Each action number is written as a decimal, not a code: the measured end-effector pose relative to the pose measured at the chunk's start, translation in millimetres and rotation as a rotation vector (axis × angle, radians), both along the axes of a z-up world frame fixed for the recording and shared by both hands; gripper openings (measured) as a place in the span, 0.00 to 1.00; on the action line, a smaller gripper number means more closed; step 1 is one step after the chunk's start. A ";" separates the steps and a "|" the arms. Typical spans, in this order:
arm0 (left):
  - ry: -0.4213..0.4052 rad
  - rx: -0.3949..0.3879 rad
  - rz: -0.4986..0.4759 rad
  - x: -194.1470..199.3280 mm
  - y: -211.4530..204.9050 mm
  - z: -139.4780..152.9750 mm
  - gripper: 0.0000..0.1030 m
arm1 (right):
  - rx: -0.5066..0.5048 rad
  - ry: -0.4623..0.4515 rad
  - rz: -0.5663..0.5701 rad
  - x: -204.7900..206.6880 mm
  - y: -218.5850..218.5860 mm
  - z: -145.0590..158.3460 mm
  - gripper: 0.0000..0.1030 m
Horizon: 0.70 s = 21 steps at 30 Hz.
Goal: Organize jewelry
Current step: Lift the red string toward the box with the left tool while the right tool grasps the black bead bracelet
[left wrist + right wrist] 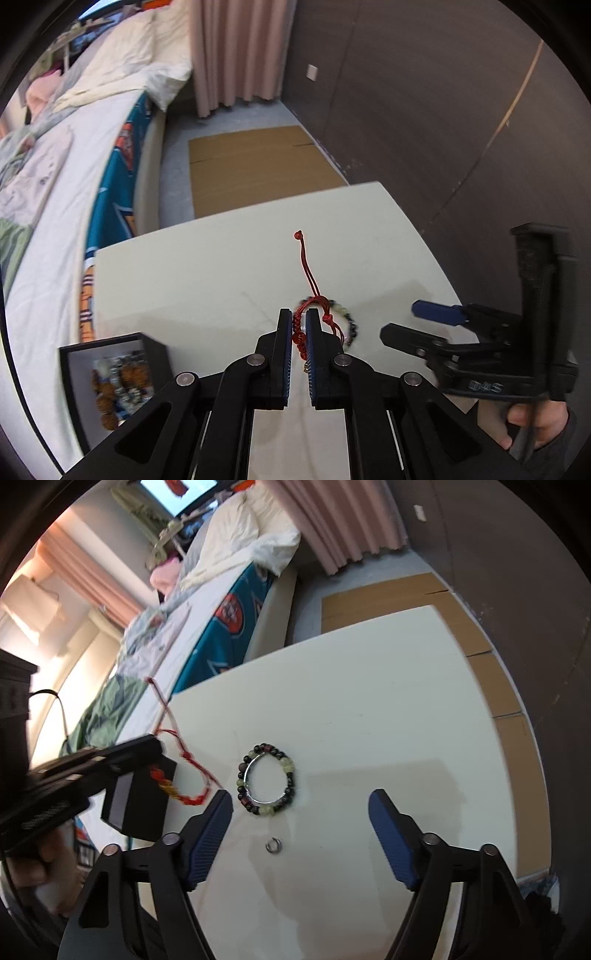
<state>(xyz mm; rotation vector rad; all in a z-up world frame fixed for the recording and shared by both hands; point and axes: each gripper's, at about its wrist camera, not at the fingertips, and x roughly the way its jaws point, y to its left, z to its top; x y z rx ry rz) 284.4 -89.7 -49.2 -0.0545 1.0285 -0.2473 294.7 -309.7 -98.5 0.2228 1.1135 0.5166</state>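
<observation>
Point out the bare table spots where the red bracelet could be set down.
Bare table runs from the bead bracelet to the far edge and the right edge. Crowded: the near left, with the black box, the left tongs shut on the red bracelet, and the small ring.

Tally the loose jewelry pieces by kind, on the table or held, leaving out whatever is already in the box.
Red braided cord bracelet, pinched in the left gripper: 1
Dark and pale green beaded bracelet, on the white table: 1
Thin silver bangle, inside the beaded loop: 1
Small silver ring, on the table: 1
Total: 4
</observation>
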 end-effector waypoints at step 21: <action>-0.065 -0.060 0.162 -33.6 92.6 22.1 0.07 | -0.238 0.043 0.081 14.2 56.9 -16.9 0.07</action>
